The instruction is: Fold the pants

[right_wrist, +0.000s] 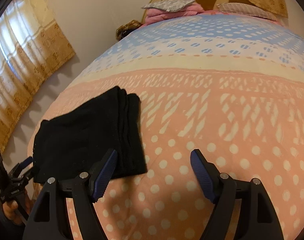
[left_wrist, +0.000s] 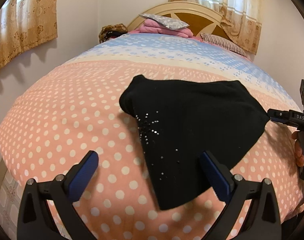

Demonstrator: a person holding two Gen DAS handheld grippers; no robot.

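Pink polka-dot bedspread point(left_wrist: 61, 130), folded black knit pants point(left_wrist: 192, 130) on it. Soft, floppy, so you grab layered right edge. Left gripper point(left_wrist: 148, 176) wide, empty; right gripper point(right_wrist: 154, 172) open, empty.

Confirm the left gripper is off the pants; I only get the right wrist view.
Observer: Yes. On the left wrist view the left gripper stands wide open, pads pressing nothing; a corner of the pants lies between the fingers on the bedspread.
Operator: Which face is up?
Observer: The one with shiny studs in a starburst, near the left fold.
Operator: And the right gripper from that side?
Observer: The right gripper has its tip at the pants' right-hand corner; contact unclear.
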